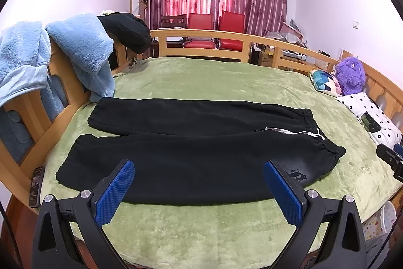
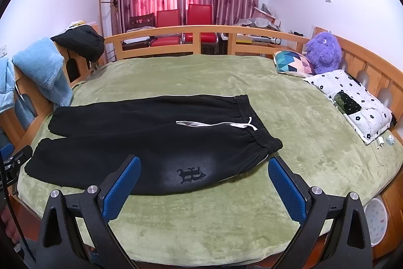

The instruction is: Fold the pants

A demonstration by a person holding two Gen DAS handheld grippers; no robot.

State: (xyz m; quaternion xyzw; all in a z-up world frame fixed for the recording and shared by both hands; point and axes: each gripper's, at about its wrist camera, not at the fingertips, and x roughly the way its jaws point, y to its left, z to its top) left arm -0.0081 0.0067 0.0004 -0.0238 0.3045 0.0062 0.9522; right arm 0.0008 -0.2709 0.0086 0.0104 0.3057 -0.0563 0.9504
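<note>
The bed (image 1: pixel 201 82) carries the black pants (image 1: pixel 191 143) laid flat and unfolded, legs toward your left and waistband toward your right, and your left claw (image 1: pixel 199 183) and right claw (image 2: pixel 204 179) both hover spread above the near leg, holding nothing. Risk: the plush green blanket (image 2: pixel 201 218) may get pinched with the fabric, or you may catch only 1 layer, skewing the fold; the loose white drawstring (image 2: pixel 214 124) may snag. Legible marking: 1 ornate letter logo (image 2: pixel 191 174), apparently "R"; no other writing is readable.
</note>
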